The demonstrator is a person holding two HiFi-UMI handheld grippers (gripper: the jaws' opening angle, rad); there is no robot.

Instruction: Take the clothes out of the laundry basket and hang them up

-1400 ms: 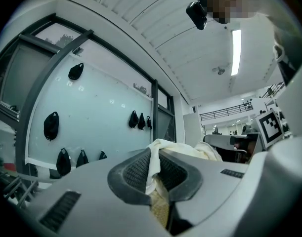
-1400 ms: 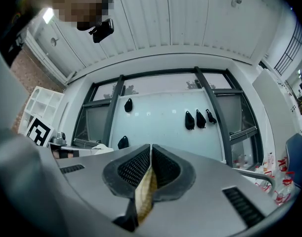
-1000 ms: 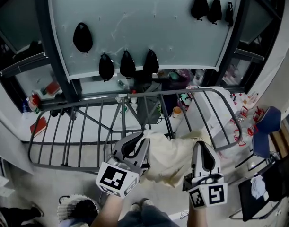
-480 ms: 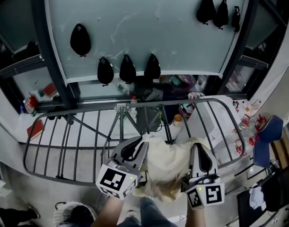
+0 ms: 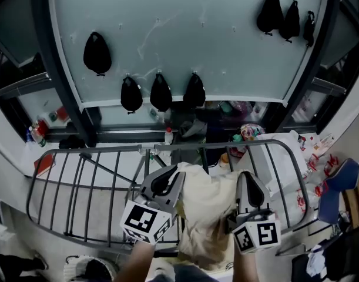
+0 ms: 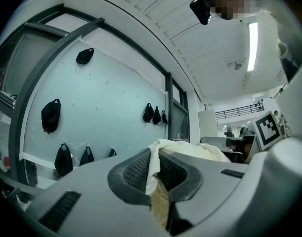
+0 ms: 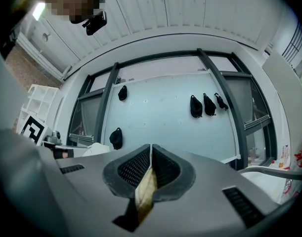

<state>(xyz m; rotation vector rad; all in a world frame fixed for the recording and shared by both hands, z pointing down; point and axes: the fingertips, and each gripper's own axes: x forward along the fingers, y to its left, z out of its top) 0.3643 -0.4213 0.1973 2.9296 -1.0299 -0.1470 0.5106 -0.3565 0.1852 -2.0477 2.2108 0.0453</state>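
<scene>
- Here, seen from above, a pale blue-green wall panel [image 5: 185, 40] fills the top of the head view, framed by dark posts.
- Below the panel stands a grey metal drying rack [image 5: 261, 141] with a curved outer rail and many thin bars.
- A cream garment [image 5: 208, 210] is stretched between the two grippers. It lies over the near part of the rack and hangs down towards the person.
- The left gripper [image 5: 176, 172] has its jaws pressed together on one edge of the garment. In the left gripper view the cloth [image 6: 190, 149] bunches up out of the closed jaws [image 6: 153, 169].
- The right gripper [image 5: 248, 178] pinches the garment's other side. In the right gripper view a thin fold of cloth [image 7: 145, 189] is clamped between the ribbed pads [image 7: 136, 167].
- Small black bags hang on the panel: one alone [image 5: 97, 53], three in a row [image 5: 161, 91], and three at the upper right [image 5: 291, 19].
</scene>
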